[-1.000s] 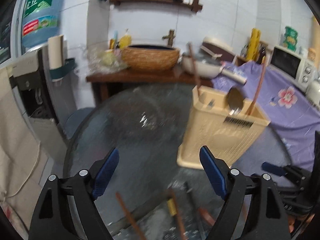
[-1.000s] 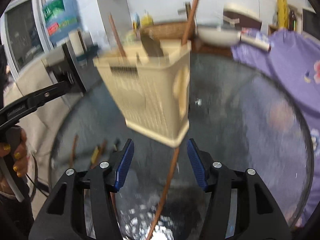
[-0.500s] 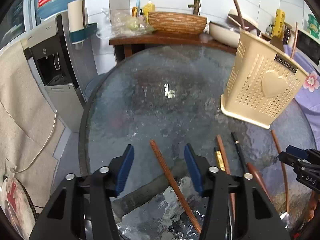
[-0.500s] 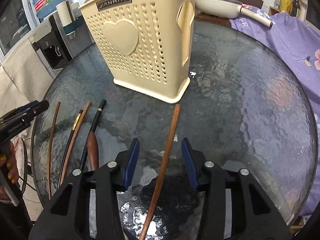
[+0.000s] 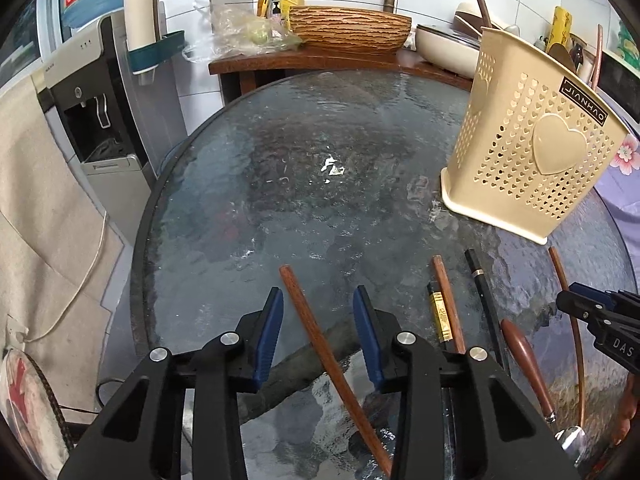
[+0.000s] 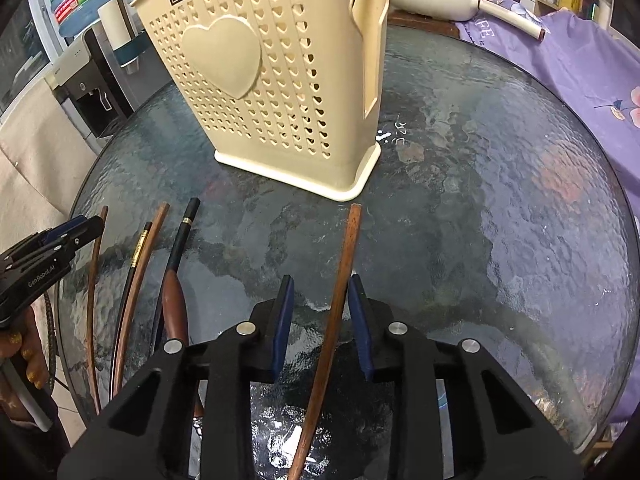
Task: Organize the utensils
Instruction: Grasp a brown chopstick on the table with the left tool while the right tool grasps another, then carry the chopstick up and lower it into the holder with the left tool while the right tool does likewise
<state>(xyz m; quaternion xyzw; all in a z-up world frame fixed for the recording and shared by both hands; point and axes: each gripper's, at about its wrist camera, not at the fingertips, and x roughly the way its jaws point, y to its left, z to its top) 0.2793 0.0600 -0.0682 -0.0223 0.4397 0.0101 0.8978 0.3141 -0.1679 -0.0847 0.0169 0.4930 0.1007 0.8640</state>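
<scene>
A cream perforated utensil holder (image 5: 532, 160) with a heart stands on the round glass table (image 5: 304, 168); it also shows in the right wrist view (image 6: 272, 92). Several wooden and black utensils lie flat on the glass near the front edge. My left gripper (image 5: 318, 306) is open, its blue pads either side of a brown wooden stick (image 5: 320, 344), apart from it. My right gripper (image 6: 322, 296) is open around another brown wooden stick (image 6: 336, 308). Between them lie chopsticks (image 6: 136, 276) and a black-handled utensil (image 6: 178, 264).
A water dispenser (image 5: 92, 92) stands left of the table. A wooden counter (image 5: 320, 56) with a woven basket and a pan is behind it. A purple cloth (image 6: 580, 60) covers a surface at the right. The holder holds several tall utensils.
Both grippers have come down from the holder's height to the table's front edge and have narrowed around one stick each. The holder has not moved.
</scene>
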